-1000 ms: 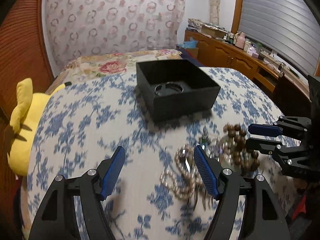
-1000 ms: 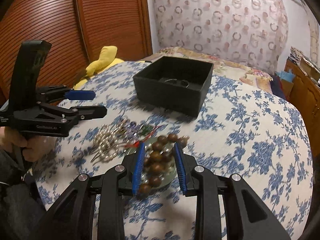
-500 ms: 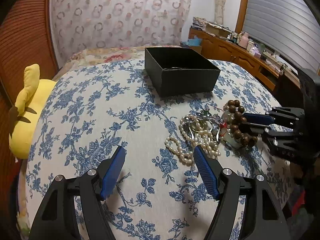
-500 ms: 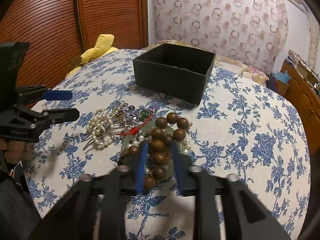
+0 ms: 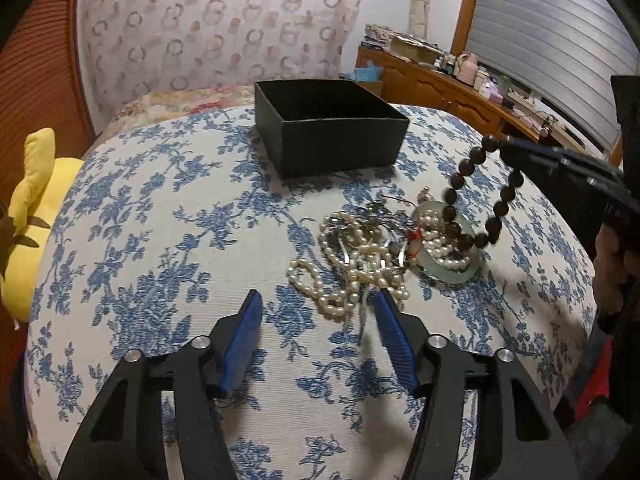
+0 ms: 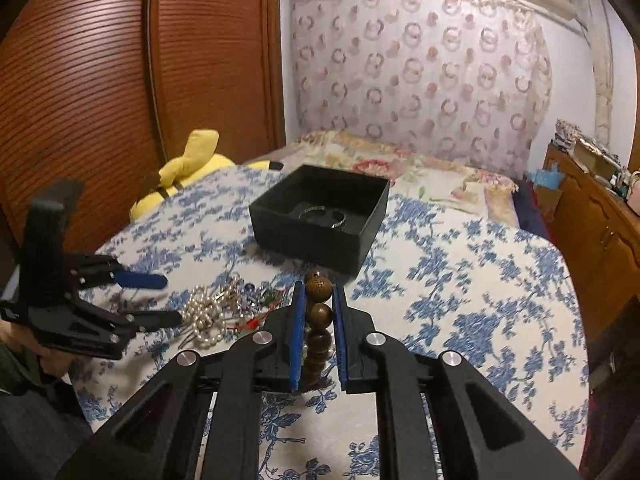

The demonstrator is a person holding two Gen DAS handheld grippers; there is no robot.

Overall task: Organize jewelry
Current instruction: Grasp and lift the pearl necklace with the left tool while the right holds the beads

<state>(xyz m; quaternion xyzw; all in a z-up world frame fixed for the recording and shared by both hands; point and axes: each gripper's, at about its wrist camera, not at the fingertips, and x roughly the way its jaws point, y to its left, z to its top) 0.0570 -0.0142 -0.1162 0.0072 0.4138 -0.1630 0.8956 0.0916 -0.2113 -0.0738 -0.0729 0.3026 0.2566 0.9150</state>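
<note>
My right gripper [image 6: 319,296] is shut on a brown wooden bead bracelet [image 6: 319,314] and holds it above the table; in the left wrist view the bracelet [image 5: 464,176] hangs as a loop from that gripper [image 5: 505,146]. A pile of pearl strands [image 5: 352,258] and small jewelry lies on the floral cloth, with a pale green bangle [image 5: 452,272] beside it. An open black box [image 5: 330,128] stands behind, with a ring-shaped piece [image 6: 322,216] inside. My left gripper [image 5: 318,304] is open and empty, just in front of the pearls.
A yellow plush toy [image 5: 28,216] lies off the table's left edge. A bed with floral bedding [image 6: 404,168] is behind the box. A wooden cabinet [image 5: 436,80] with clutter runs along the right wall.
My right gripper closed on the wooden bead bracelet and lifted it off the green bangle. My left gripper drew back from the pearls and stayed open.
</note>
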